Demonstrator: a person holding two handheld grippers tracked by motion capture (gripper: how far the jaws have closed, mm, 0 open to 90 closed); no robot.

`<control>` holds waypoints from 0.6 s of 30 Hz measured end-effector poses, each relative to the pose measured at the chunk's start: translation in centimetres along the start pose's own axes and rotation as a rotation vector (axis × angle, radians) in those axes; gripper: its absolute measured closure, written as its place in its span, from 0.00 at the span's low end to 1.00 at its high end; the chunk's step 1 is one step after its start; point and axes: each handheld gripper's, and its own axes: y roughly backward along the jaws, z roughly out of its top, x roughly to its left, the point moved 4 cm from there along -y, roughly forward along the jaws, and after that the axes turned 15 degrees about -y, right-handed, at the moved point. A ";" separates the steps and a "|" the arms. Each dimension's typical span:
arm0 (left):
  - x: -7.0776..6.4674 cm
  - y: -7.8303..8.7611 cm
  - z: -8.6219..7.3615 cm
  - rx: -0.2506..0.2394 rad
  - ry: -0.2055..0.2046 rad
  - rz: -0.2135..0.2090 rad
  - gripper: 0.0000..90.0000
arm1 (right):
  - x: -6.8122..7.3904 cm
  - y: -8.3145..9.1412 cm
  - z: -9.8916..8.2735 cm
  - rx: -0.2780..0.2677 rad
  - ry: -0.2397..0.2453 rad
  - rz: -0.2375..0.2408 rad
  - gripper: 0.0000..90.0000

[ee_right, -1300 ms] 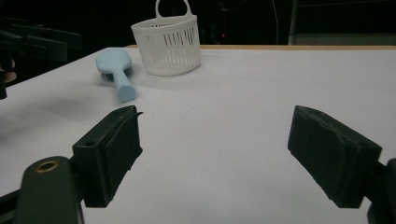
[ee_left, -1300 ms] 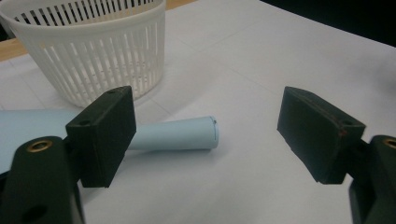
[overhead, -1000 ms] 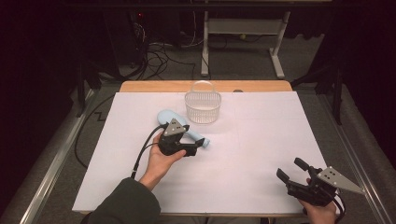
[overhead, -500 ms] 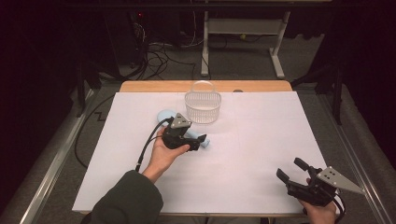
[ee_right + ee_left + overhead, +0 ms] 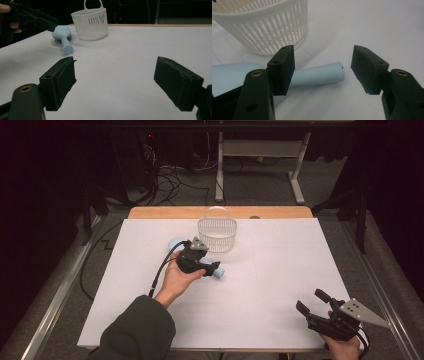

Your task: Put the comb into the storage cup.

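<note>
Brush (image 5: pixel 176 243) status from my end: light blue hairbrush lying flat on the white counter (image 5: pixel 280 270), head toward the far left, handle (image 5: pixel 317 75) pointing toward the near right. In the right gripper view I can see dark bristles under the head, so it's bristle side down.

Left hand-held gripper (image 5: pixel 212 268) sits just above the handle, body over the brush's middle. In its own view the jaws have just been closing in but are still apart; the handle end lies between and slightly beyond them, and neither pad presses on it. So released, nothing grasped. One black pad (image 5: pixel 282 67) hangs over the handle near the head end, the other stands clear of the handle tip with bare counter under it.

White slatted basket (image 5: pixel 217 234) with its hoop handle upright stands just beyond the brush, near but not touching as far as I can tell. In the left gripper view its wall is right behind the jaws.

Right hand-held gripper (image 5: pixel 313 304) is at the near right corner of the counter, well apart from the brush and basket. Jaws spread wide, released, only bare counter between them. It looks across toward the brush and basket.

Left sleeve (image 5: pixel 137 332) comes in from the bottom edge.
</note>
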 end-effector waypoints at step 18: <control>1.1 -1.4 1.5 0.133 -0.018 0.004 0.50 | 0.0 0.0 0.0 0.003 0.000 0.005 0.20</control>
